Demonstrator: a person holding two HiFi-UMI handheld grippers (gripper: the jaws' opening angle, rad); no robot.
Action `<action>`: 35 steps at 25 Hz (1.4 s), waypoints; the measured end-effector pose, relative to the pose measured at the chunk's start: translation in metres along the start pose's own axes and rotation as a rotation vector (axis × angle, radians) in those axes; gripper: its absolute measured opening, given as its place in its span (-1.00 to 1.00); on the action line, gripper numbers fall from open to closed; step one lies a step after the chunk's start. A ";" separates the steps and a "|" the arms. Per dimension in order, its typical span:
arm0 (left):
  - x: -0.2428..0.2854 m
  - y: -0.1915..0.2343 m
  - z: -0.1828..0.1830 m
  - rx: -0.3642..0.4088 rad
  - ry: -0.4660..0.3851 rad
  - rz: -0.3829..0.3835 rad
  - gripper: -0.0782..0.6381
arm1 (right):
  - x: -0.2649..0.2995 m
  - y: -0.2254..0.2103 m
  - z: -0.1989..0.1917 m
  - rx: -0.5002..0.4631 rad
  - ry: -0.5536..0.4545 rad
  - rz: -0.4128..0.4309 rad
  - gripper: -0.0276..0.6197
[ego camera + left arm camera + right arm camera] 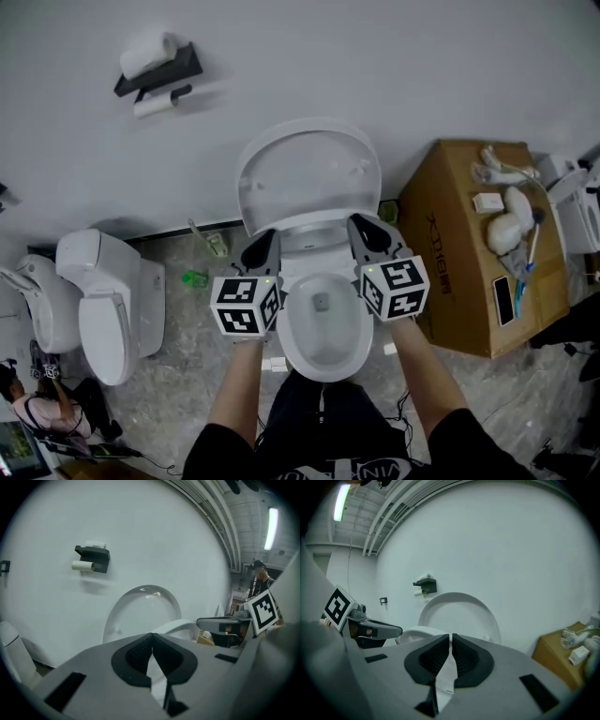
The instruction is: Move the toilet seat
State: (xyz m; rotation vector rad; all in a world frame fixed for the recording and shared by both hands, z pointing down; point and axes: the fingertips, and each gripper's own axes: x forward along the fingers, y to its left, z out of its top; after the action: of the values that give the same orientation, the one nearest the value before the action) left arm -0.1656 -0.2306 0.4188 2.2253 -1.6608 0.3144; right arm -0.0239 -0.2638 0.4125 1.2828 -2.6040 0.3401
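With the lid (309,173) up against the wall, the left gripper (261,247) and right gripper (369,232) hung pinched shut and empty over the bowl (289,330), the seat seemingly untouched.

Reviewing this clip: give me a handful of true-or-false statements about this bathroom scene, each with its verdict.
1. The toilet lid stands raised against the wall. True.
2. The cardboard box sits to the left of the bowl. False: in the head view it stands to the bowl's right, with small items on top.
3. The left gripper has its jaws together with nothing between them. True.
4. The black paper holder on the wall is empty. False: it carries white rolls.
5. Only one toilet is in view. False: a second toilet stands on the floor at the left of the head view.
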 end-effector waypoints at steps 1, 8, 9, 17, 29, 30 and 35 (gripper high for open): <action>0.002 0.001 0.001 0.004 -0.001 0.001 -0.77 | 0.002 -0.001 0.001 -0.004 0.000 -0.001 -0.83; 0.017 0.011 0.011 0.009 0.001 0.002 -0.77 | 0.021 -0.009 0.009 -0.014 0.000 -0.004 -0.83; 0.020 0.012 0.012 0.010 0.000 0.002 -0.77 | 0.023 -0.010 0.010 -0.013 -0.002 -0.005 -0.83; 0.041 0.024 0.021 0.036 -0.007 0.022 -0.77 | 0.048 -0.021 0.018 -0.032 -0.008 -0.024 -0.84; 0.071 0.040 0.026 0.106 0.004 0.043 -0.77 | 0.081 -0.034 0.027 -0.106 -0.023 -0.049 -0.85; 0.072 0.040 0.026 0.107 0.000 0.043 -0.77 | 0.082 -0.035 0.027 -0.112 -0.022 -0.050 -0.85; 0.073 0.041 0.028 0.100 -0.010 0.033 -0.77 | 0.084 -0.035 0.028 -0.116 -0.018 -0.052 -0.85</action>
State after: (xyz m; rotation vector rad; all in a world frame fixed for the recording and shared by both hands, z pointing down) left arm -0.1848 -0.3164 0.4263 2.2761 -1.7245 0.4033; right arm -0.0486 -0.3554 0.4143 1.3169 -2.5582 0.1662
